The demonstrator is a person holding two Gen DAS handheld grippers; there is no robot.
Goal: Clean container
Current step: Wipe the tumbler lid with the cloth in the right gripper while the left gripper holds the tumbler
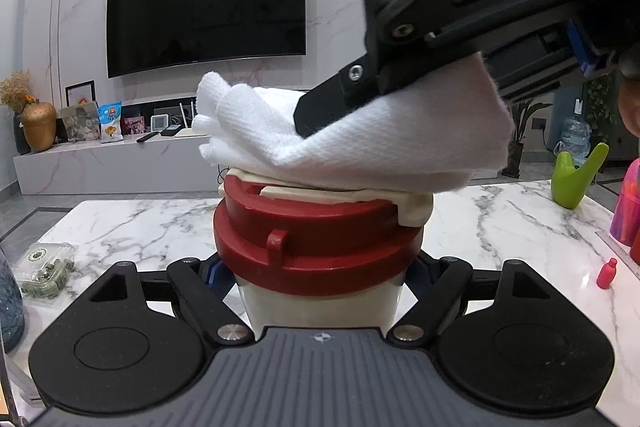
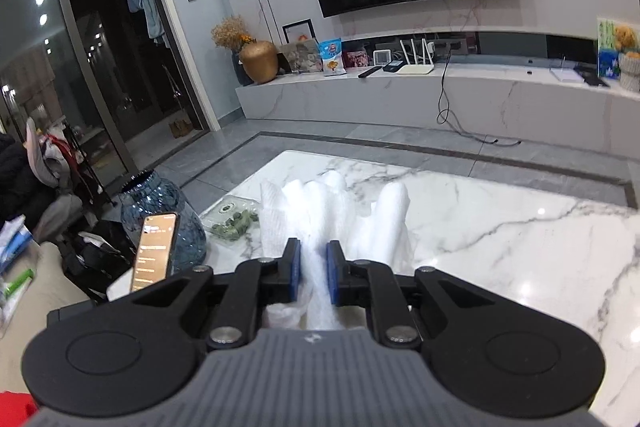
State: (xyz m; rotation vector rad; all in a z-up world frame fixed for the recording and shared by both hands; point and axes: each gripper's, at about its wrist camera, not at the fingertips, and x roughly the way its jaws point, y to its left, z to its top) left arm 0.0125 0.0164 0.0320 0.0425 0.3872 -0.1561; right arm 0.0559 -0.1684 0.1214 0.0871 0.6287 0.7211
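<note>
Left wrist view shows your left gripper (image 1: 320,279) clamped on the cream body of the container (image 1: 320,301), just below its red lid (image 1: 316,239), and the container is held up above the marble table (image 1: 132,223). Your right gripper (image 2: 313,273) has its blue pads pressed together on a bunched white cloth (image 1: 360,143), and that cloth lies on top of the container, covering the cream latch piece (image 1: 412,207) that sits across the lid. The risk I see is in the sideways push: you grip the container low on its smooth body while the cloth bears on its very top, so a hard wipe could lever it round or slide it out between the left jaws. The latch piece looks raised at its right end, and loose folds of cloth could snag there and flip it open or tug the lid. The cloth is pinched only along a narrow strip, so dragging it firmly might pull it free of the right jaws. A small pink bottle (image 1: 606,273) stands on the table to the right of the container, and a dropped container could knock it.
</note>
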